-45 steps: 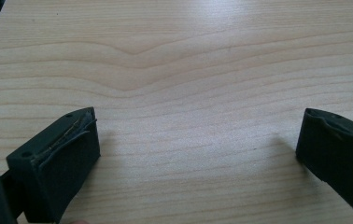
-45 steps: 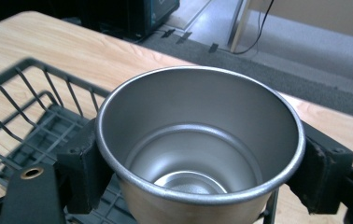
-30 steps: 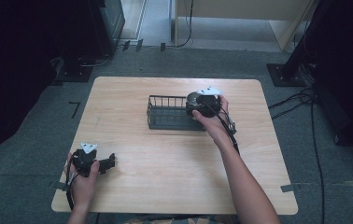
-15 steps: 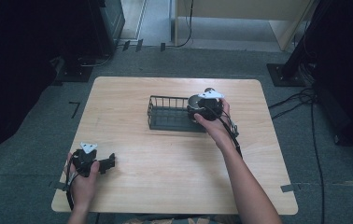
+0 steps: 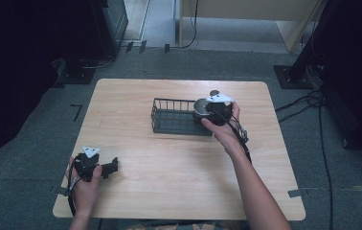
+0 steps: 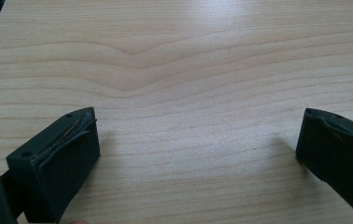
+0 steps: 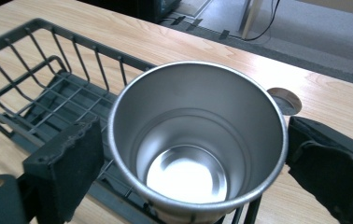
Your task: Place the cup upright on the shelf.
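The wire basket [image 5: 179, 117] stands as the main obstacle on the table [image 5: 169, 191], its right end taken up by a steel cup [image 7: 198, 140] set upright in it, with the right gripper [image 5: 216, 111] placed around the cup. Open tabletop is left all round the basket, widest along the near edge, where the left gripper [image 5: 103, 167] is rested at the left corner

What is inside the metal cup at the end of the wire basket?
The metal cup is empty: its shiny bottom and inner wall show, nothing lies in it. It stands in the wire basket; the basket floor under it is covered.
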The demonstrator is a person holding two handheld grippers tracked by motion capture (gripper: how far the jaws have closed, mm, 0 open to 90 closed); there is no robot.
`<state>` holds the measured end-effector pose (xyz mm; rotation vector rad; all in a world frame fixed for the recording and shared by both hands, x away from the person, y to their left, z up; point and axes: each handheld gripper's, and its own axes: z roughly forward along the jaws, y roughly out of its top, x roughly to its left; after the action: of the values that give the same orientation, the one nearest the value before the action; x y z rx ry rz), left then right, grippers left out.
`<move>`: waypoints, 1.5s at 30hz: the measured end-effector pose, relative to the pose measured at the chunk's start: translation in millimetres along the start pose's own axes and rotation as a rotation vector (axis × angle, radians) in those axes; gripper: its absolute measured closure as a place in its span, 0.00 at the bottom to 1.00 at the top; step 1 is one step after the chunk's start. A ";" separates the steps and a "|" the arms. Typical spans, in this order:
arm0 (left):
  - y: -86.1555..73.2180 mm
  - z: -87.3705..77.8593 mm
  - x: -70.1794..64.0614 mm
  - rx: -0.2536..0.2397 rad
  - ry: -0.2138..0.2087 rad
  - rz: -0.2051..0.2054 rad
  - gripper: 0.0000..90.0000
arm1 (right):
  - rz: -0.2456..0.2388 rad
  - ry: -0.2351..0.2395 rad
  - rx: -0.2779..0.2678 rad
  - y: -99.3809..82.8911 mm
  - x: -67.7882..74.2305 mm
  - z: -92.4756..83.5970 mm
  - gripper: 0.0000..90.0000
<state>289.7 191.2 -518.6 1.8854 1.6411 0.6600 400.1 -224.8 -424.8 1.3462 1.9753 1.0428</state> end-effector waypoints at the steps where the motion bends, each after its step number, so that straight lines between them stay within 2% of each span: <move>1: 0.0 0.0 0.0 0.000 0.000 0.000 0.00 | -0.003 0.002 -0.002 0.3 0.0 -1.3 0.05; 13: 0.0 0.0 0.0 0.000 0.000 0.000 0.00 | -0.013 0.014 -0.007 -3.5 -1.1 -21.4 0.02; 23: 0.0 0.1 -0.1 -0.001 0.000 0.000 0.00 | 0.010 -0.005 -0.019 -12.8 -10.7 -38.9 0.01; 45: -0.1 0.0 0.1 0.000 0.000 0.002 0.00 | 0.067 -0.053 -0.003 -51.7 -39.2 -59.6 0.01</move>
<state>289.6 191.3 -518.6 1.8872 1.6399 0.6605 341.5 -289.9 -433.9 1.4320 1.9011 1.0292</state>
